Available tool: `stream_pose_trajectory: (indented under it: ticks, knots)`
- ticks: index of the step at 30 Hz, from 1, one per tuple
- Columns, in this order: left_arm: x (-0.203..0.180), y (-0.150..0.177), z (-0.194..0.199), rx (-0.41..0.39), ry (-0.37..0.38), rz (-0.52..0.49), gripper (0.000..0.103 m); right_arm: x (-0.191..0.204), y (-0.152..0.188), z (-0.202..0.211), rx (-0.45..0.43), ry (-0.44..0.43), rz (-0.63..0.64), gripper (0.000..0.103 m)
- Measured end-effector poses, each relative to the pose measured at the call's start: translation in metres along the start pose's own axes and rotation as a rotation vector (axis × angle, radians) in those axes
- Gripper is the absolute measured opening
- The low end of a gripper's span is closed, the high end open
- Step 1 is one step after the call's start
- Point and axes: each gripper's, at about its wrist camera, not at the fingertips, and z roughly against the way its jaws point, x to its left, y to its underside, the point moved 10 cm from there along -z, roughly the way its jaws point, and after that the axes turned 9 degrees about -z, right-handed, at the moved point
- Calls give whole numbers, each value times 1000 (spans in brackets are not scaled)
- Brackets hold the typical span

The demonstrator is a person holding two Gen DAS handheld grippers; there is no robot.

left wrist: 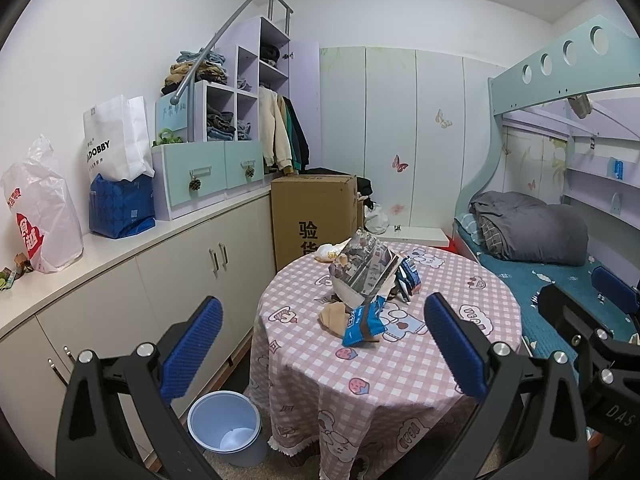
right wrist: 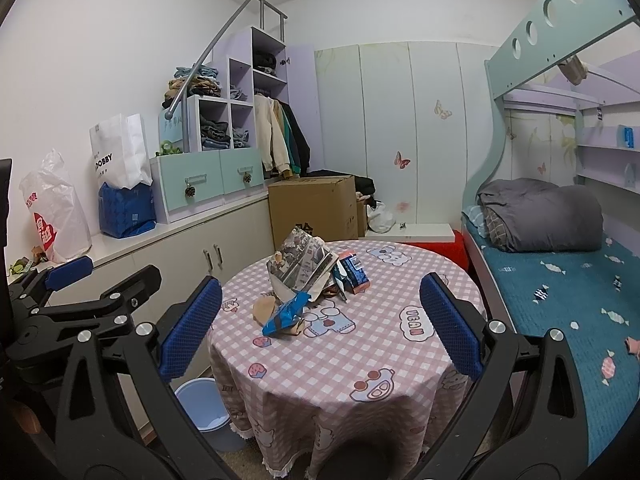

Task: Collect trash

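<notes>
Left wrist view: both claws, left claw and right claw, hang released, empty, approaching mid-frame counter wrappers; next, clamp one for bin lower left.

1. "DOBBY" on the white paper bag on the cabinet top by the wall.
2. "验货" on the cardboard box behind the table.
3. "BEAR", seen reversed, on the tablecloth.
4. "DAS" on the black gripper body at the right edge of the left wrist view.

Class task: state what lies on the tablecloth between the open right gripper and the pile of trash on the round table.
Nothing: in the right wrist view, only bare checked tablecloth separates the right gripper from the trash pile.
</notes>
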Motion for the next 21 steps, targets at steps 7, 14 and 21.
stream_pose_trajectory:
  ticks: [7,14,21]
  knots:
    - [1,7,-8,12,3,-2,99,-4,-1,1,14,-2,-5,97]
    - [1,7,-13,39,4,-11,99,-8,0,-6,45,-9,-23,97]
    - [1,18,-38,105,4,-19,99,-16,17,-36,135,-29,-66,97]
